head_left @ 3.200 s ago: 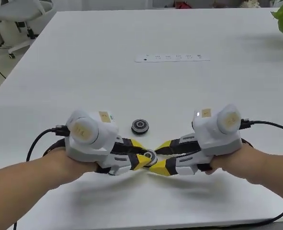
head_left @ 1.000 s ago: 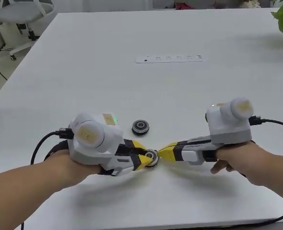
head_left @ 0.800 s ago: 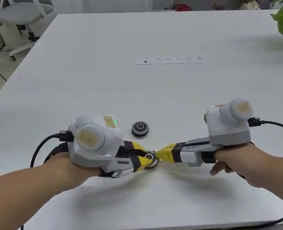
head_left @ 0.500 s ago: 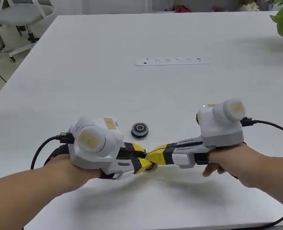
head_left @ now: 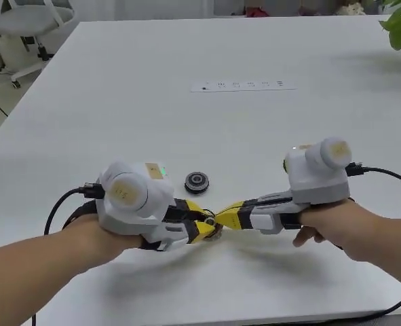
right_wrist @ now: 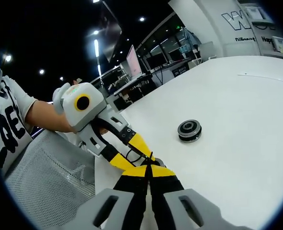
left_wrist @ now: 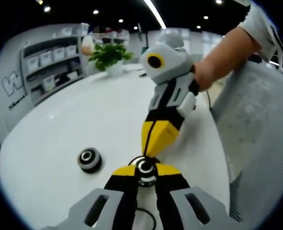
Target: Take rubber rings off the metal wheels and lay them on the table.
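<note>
left gripper view: a metal wheel point(left_wrist: 145, 167) with its dark rubber ring around the rim sits pinched between the fingers of the left gripper point(head_left: 208, 228), low at the near edge of the surface point(head_left: 186, 122); whether it touches the surface i cannot tell. the right gripper point(right_wrist: 150, 168) meets it head-on from the opposite side, its fingers pressed together at the wheel's rim; whether they have hold of the ring itself is too small to tell. a second wheel point(head_left: 197, 180) lies flat just beyond the two grippers, apart from them. toward the far edge lies a white power strip point(head_left: 235, 85).

the step in hand looks like peeling the ring off the held wheel. next, as i judge it, the right fingers need a firm bite on the rubber, then a pull away while the left holds firm, and the freed ring goes down on the surface.
</note>
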`<state>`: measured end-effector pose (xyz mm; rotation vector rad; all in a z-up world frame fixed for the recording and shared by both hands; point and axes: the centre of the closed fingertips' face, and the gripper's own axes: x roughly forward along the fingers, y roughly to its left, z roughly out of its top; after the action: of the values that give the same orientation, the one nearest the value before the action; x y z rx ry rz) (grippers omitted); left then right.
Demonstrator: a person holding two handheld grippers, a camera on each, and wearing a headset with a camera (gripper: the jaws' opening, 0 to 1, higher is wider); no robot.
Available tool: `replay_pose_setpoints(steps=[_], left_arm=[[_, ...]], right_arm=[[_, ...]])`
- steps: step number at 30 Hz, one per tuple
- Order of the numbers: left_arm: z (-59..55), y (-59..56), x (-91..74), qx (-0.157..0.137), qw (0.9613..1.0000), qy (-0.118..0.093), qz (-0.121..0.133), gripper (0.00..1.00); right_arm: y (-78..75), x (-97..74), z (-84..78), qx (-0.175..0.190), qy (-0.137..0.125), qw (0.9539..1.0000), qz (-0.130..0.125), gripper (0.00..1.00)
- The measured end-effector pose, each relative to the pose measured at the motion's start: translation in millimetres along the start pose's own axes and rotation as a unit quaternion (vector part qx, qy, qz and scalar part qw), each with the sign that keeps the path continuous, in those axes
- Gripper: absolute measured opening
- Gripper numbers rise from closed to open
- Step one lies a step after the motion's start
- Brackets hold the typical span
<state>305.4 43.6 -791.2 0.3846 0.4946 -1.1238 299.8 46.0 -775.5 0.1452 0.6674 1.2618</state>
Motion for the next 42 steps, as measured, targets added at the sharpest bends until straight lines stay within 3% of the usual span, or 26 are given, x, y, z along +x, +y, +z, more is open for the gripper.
replay_pose_setpoints(steps=[13,25,42], left_arm=[[9.9,-2.9,-14.1,0.004,0.9997,-0.020,-0.011,0.23],[14.7,1.2,-38.9,0.001,0.9991,-0.043,-0.001,0.34],[10.6,3.8,-72.7,-0.013,0.9981,-0.060,0.009,0.53]], right_arm=[[-1.8,-0.3,4.3,0.004,-0.008,1.0000,0.002,0.00],[4.6,1.1,11.4,0.009,-0.013,0.9998,0.016,0.00],[20.7,11.1,22.4,0.008,-0.017,0.9993,0.031,0.00]])
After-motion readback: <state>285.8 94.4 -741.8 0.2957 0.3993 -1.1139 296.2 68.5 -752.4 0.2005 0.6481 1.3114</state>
